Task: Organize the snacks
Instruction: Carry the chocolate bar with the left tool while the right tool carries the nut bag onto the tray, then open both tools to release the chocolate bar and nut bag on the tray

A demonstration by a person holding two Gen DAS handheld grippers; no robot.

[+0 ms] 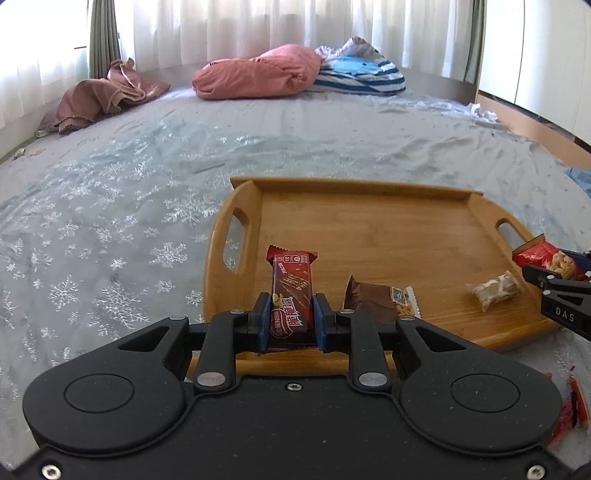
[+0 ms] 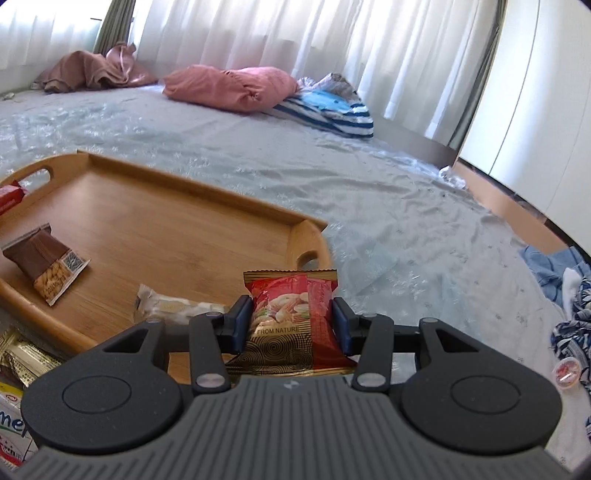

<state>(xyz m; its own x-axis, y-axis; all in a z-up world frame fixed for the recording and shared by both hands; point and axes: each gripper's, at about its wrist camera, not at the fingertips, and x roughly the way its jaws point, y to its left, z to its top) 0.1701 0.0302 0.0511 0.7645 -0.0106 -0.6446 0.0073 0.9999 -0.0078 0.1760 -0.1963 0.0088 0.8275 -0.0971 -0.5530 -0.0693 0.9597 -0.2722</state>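
A wooden tray (image 1: 369, 229) with a handle hole at each end sits on a bed (image 1: 110, 221) covered in a grey sheet with snowflakes. The left tongs (image 1: 291, 317) are squeezed tight on a dark red chocolate wafer bar (image 1: 291, 284), which stands up between the blue pads over the near edge of the tray. The right tongs (image 2: 291, 325) hold a red and gold nut packet (image 2: 291, 314) (it has pictures of nuts on the front) over the near right corner of the tray, with both pads pressed on its sides. Two snacks lie inside the tray: a brown packet (image 2: 40, 258) with almonds printed on one end, and a small clear-wrapped nougat piece (image 2: 173, 306) just beside the right tongs. More snack packs (image 2: 14, 365) lie on the bed by the tray's near left corner in the right wrist view. Far back on the bed are a pink pillow (image 1: 258, 72), a blue striped blanket (image 1: 362, 75) and a brown cloth (image 1: 99, 96), all in front of white curtains (image 1: 258, 26).
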